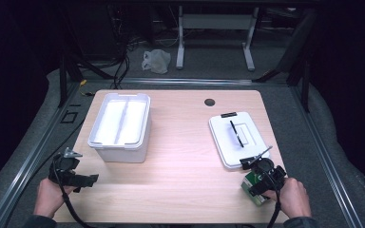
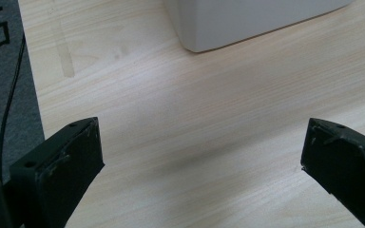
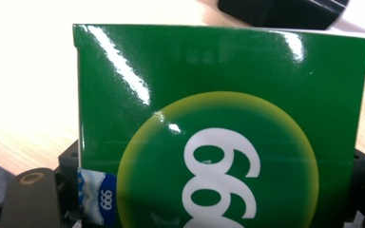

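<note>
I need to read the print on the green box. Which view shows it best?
The right gripper view: the green box sits close up between the right tool's jaws, its white numerals legible. The high view shows it small, mostly hidden under the right tool. The left gripper view looks at bare table.

A light wooden table (image 1: 180, 185) stands on grey carpet (image 1: 332, 156), with a small round hole (image 1: 209, 102) near its far edge. Metal rails (image 1: 24, 166) run along the floor on both sides of the table and behind it. Beyond the table, a white frame on two legs (image 1: 216, 21) stands near a crumpled white bag (image 1: 157, 61) and black cables (image 1: 121, 61). The room around is dark.
</note>
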Tool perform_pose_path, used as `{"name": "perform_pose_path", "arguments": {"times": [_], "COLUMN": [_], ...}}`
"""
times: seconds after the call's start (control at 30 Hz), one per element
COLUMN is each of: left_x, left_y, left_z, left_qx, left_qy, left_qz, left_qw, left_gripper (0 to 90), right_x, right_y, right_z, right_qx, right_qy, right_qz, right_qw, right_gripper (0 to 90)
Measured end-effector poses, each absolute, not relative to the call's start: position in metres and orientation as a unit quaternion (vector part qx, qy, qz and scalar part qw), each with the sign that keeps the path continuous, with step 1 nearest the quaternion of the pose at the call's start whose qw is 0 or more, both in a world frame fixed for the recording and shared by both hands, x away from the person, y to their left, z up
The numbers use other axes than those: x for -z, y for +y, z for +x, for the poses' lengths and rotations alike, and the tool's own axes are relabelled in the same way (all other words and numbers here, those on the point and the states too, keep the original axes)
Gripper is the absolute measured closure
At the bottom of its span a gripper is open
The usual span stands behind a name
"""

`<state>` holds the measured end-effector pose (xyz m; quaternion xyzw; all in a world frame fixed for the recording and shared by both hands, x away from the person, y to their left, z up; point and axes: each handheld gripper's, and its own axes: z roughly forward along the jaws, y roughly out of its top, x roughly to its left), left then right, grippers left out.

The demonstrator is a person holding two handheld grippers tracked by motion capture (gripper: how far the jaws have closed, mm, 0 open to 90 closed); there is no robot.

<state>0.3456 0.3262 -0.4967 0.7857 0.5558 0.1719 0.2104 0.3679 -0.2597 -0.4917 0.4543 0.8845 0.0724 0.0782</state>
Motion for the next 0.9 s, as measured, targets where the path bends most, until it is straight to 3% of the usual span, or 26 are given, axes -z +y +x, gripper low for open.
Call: {"name": "perform_pose_path", "arguments": {"times": [0.53,0.77,0.9], "left_x": [0.497,0.495,0.489], "left_y": [0.326,0.326,0.325], "left_z": [0.346,0.345,0.344], "left_qx": [-0.172,-0.175,-0.178], "left_qy": [0.556,0.557,0.558], "left_qz": [0.786,0.785,0.784], "left_qw": [0.207,0.205,0.207], "left_gripper": [0.0,0.0,0.0], "right_x": [0.504,0.506,0.499], "right_y": [-0.275,-0.281,-0.280], "right_z": [0.372,0.375,0.373], "right_qx": [-0.059,-0.061,-0.065], "right_qy": [0.877,0.866,0.862], "right_qz": [0.471,0.495,0.500], "right_qw": [0.071,0.037,0.044], "right_gripper": [14.6,0.0,0.0]}}
